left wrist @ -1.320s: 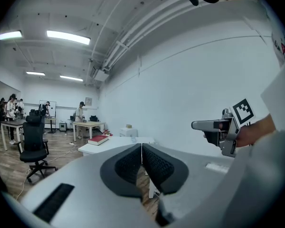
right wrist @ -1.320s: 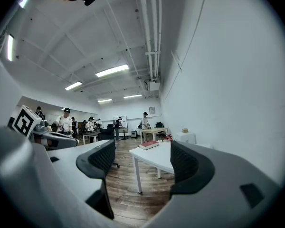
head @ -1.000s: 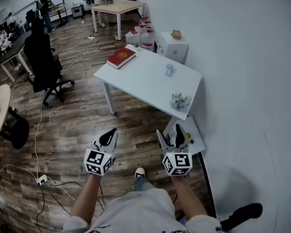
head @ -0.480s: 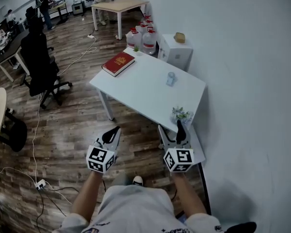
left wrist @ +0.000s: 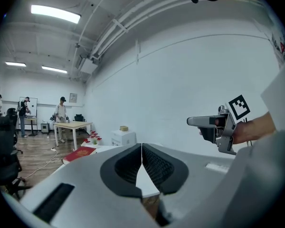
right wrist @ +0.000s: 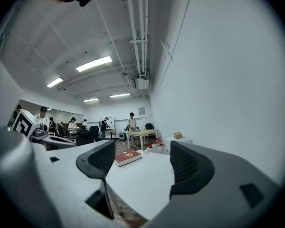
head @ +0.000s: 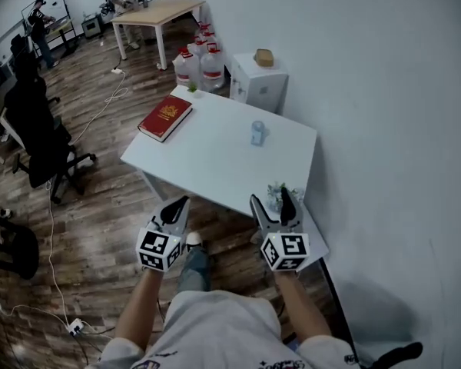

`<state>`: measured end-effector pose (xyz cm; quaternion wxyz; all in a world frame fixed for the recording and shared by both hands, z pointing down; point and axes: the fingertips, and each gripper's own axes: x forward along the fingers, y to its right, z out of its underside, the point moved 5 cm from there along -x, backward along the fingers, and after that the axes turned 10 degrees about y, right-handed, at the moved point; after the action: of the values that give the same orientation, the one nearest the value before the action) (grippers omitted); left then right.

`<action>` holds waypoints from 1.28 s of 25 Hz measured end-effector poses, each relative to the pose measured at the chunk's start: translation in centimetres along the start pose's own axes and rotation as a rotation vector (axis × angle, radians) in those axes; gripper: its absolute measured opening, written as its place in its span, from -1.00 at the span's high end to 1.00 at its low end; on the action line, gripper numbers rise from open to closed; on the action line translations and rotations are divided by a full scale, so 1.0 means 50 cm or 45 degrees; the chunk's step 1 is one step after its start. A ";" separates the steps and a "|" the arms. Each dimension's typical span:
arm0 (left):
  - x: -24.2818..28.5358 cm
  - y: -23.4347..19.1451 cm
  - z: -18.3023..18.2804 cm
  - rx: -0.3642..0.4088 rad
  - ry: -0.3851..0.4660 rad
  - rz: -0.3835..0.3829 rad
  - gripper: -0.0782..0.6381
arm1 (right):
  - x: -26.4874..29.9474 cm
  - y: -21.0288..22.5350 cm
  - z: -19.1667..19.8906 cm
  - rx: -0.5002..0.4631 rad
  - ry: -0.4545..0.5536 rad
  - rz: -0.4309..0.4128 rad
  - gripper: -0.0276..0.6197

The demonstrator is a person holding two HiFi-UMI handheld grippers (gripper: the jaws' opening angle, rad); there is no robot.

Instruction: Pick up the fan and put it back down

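A brown wood-plank floor (head: pixel 100 206) fills the left of the head view, and a plain white wall (head: pixel 384 129) fills the right. Against that wall stands a white rectangular worktop (head: pixel 215 160). Beyond it is a light wooden table (head: pixel 150 10), with people standing around at the far end of the room. A black office chair (head: pixel 34 133) sits on the floor well to the left. A white cabinet (head: pixel 260 83) is just past the worktop's far corner, and clear water bottles with red caps (head: pixel 200 64) are grouped beside it.

On the worktop a red hardback book (head: pixel 165 117) lies flat near the far left corner. A small pale blue fan (head: pixel 257 133), too small to make out in detail, stands upright around the middle of the worktop. It is well apart from the book and from both grippers. A small green potted plant (head: pixel 276 193) sits at the near right edge, partly behind the right gripper.

Both grippers are held level in the air at the worktop's near edge. The left gripper (head: pixel 180 202) has its fingers (left wrist: pixel 154 165) pressed together at the tips with nothing between them. The right gripper (head: pixel 270 198) has its fingers (right wrist: pixel 192 167) spread wide and empty, and the worktop and the book show through the gap.
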<state>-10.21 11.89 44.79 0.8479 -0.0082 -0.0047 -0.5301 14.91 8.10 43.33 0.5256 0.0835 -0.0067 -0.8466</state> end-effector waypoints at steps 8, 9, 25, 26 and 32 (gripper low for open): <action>0.261 -0.232 0.022 -0.017 -0.028 0.196 0.76 | 0.273 0.017 0.049 -0.069 -0.048 0.151 -0.16; 0.292 -0.262 0.022 -0.027 -0.035 0.220 0.76 | 0.308 0.018 0.053 -0.075 -0.060 0.168 -0.16; 0.578 -0.469 0.017 -0.031 -0.054 0.507 0.76 | 0.594 0.024 0.072 -0.136 -0.105 0.348 -0.17; 0.588 -0.472 0.021 -0.038 -0.060 0.510 0.76 | 0.599 0.028 0.072 -0.142 -0.104 0.351 -0.17; 0.652 -0.474 0.039 -0.068 -0.064 0.534 0.76 | 0.628 0.074 0.068 -0.150 -0.093 0.386 -0.17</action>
<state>-17.25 -27.76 47.48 0.9387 -0.0446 -0.0101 -0.3416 4.06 -21.78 42.83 0.6508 0.0198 0.0115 -0.7589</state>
